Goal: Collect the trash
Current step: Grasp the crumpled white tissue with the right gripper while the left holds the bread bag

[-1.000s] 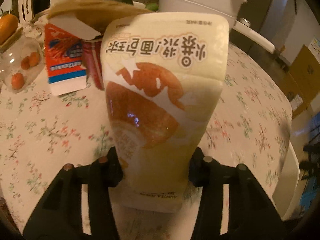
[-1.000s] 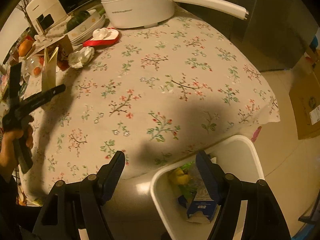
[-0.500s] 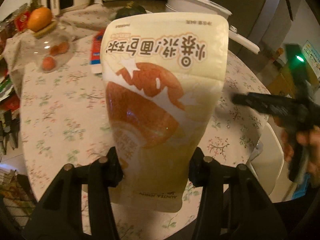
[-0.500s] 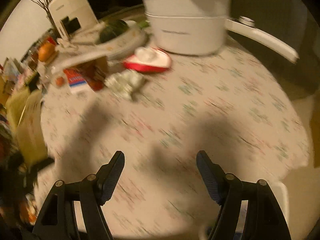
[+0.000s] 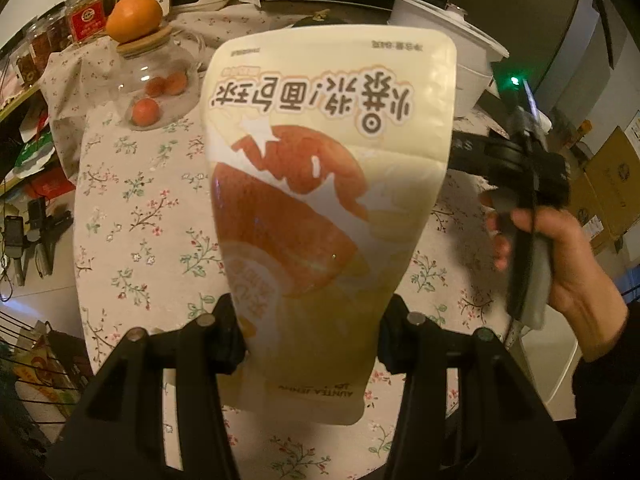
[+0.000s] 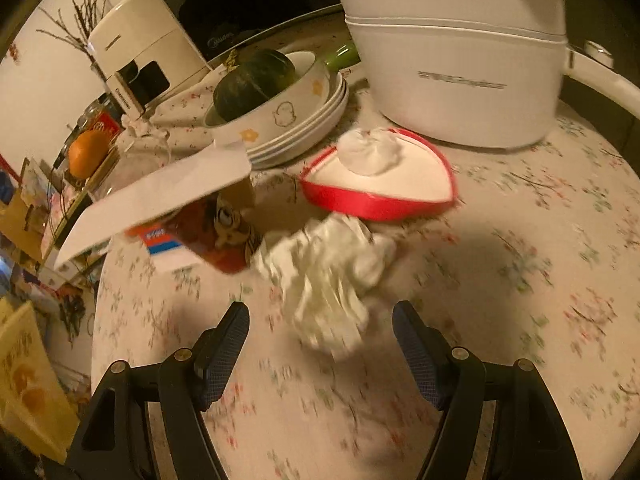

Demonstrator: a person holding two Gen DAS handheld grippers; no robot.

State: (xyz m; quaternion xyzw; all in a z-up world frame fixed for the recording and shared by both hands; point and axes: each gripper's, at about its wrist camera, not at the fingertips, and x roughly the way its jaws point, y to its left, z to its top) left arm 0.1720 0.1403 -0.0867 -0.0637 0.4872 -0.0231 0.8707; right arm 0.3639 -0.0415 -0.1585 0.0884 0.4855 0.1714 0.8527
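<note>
Left wrist view: the left gripper (image 5: 312, 332) is clenched on the lower end of a cream snack pouch (image 5: 324, 200), printing upside down, carried clear above the floral tablecloth (image 5: 132, 216), likely bound for disposal; at ten o'clock a glass jar (image 5: 154, 84) holds small orange fruits, a mandarin (image 5: 134, 18) on its lid. Right wrist view: the right gripper (image 6: 320, 344) hangs with jaws released and empty over a crumpled white tissue (image 6: 328, 276) at twelve o'clock, seemingly the next pickup; beyond, a red heart-shaped box (image 6: 380, 188) holds another tissue wad, a bowl (image 6: 296, 96) a dark squash.
</note>
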